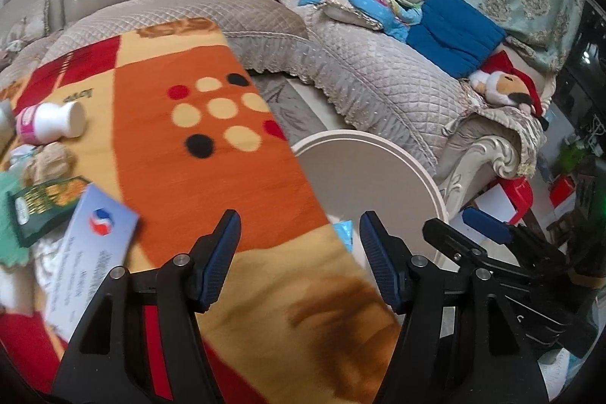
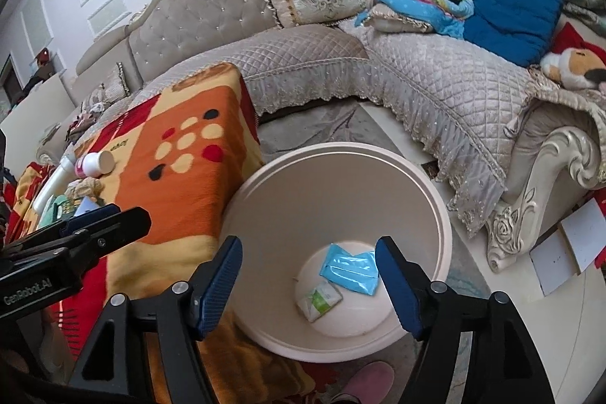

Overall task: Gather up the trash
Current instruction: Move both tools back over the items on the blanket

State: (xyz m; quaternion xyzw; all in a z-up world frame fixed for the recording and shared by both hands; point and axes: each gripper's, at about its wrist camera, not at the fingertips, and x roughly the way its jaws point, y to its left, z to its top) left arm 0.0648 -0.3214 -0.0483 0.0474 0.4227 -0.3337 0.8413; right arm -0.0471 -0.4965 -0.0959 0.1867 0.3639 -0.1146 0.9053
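Trash [image 1: 49, 199] lies at the left edge of the blanket-covered table [image 1: 212, 154]: light, stiff card box, hollow bottle; grip across the middle. Both the left gripper [image 1: 299, 260] and right gripper [image 2: 308, 284] stand apart, empty.

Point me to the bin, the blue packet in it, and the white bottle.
bin [image 2: 435, 203], right wrist view, bare inner wall
blue packet [image 2: 350, 269], right wrist view, middle of wrapper
white bottle [image 1: 51, 122], left wrist view, body
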